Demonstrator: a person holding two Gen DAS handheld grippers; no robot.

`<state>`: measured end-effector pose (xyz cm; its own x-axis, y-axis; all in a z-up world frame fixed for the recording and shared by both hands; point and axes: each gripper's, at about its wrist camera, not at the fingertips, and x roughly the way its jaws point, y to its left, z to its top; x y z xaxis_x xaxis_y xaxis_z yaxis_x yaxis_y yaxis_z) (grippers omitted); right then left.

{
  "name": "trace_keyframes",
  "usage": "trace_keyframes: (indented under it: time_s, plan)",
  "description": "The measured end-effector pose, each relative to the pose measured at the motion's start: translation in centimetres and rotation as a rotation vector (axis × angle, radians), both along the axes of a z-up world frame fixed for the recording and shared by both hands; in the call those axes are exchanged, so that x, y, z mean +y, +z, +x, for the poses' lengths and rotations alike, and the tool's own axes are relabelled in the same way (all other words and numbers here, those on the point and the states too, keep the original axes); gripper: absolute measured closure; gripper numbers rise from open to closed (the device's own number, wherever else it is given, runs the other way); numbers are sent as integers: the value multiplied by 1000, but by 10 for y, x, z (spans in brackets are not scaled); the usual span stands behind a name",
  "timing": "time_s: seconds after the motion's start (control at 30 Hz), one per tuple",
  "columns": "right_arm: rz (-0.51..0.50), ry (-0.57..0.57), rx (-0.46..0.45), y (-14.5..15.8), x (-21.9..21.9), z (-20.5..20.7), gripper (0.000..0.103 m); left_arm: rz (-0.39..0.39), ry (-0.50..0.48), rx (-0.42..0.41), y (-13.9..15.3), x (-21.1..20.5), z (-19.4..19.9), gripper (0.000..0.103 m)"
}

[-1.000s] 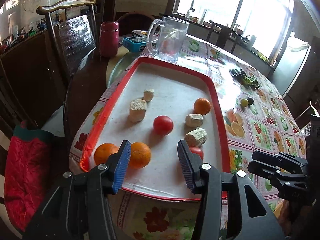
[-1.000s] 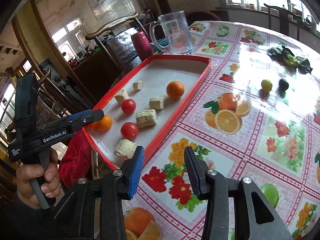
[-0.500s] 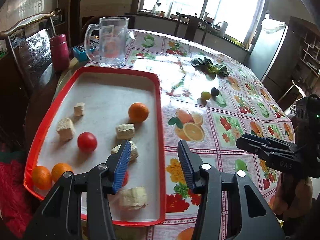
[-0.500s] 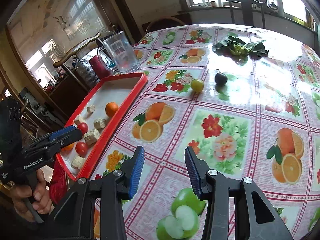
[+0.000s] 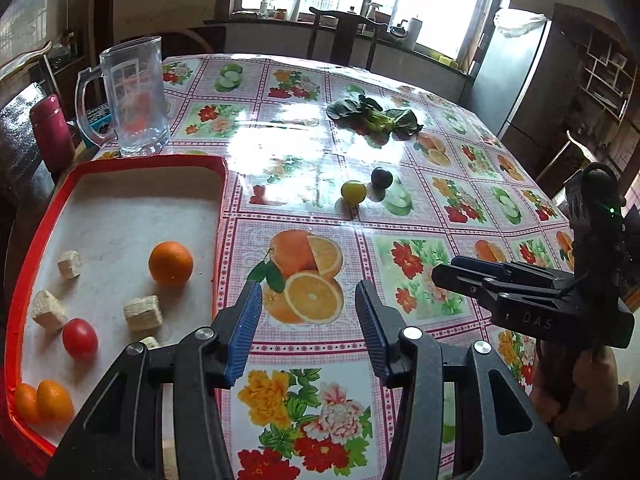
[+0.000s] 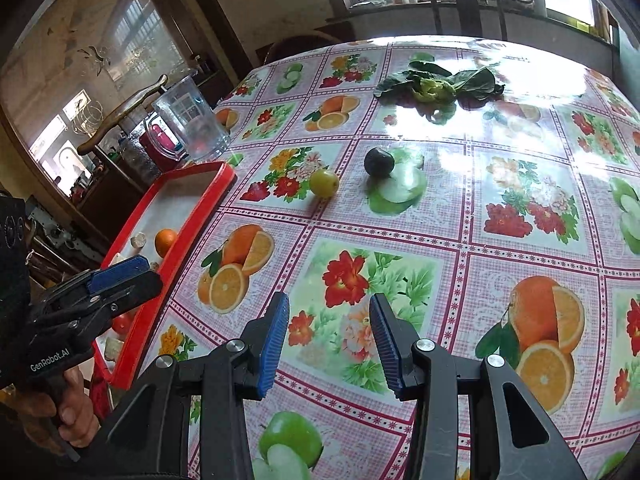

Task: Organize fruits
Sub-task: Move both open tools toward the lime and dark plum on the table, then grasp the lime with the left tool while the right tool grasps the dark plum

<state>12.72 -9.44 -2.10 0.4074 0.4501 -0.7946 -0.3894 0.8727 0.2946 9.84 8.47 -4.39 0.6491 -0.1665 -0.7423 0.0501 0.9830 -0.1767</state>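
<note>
Now both grippers are up over the patterned tablecloth (image 5: 304,216) with nothing in them: the left gripper (image 5: 309,320) has its blue pads parted and bare, and the right gripper (image 6: 329,336) is the same, jaws apart over a printed flower.

Look further out and you see the targets. A yellow-green fruit (image 6: 324,183) sits loose on the cloth, with a dark plum-like fruit (image 6: 379,162) just to its right and slightly farther away. They are close together but apart. Over on the left, the red tray (image 5: 120,160) already holds oranges, tomatoes and pale cut chunks.

My read: these two strays belong on that tray. The smart play is one fruit per gripper, coming in from above with the pads either side of the widest part. Round fruit on glossy cloth may roll, so close gently and squarely. Mind the leafy greens (image 6: 436,82) at the far side; they look irrelevant here.
</note>
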Motion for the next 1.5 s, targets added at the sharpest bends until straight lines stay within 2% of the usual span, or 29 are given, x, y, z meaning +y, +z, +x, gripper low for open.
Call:
trace_keyframes:
  time_s: [0.27,0.93,1.2,1.27,1.3,1.4,1.5]
  plan:
    - [-17,-13,5,-7,-4,23,59,-11,-26,27,-8,-10,27,56]
    - [-77,-23,-5,-22,13,117,60,-12,-61,85,-36,-35,108,56]
    - [-66,-5,-10,-29,18,138,62,-13,-66,98,-46,-40,125,56]
    - [-48,9,-5,-28,17,137,77,-6,-70,98,-46,-44,129,56]
    - [-32,16,-2,-27,16,136,81,-9,-74,98,-46,-46,131,56]
    - [-47,-1,-29,-22,9,131,81,8,-82,91,-47,-52,138,56]
    - [-36,-23,-17,-23,-3,130,81,38,-96,80,-47,-60,144,56]
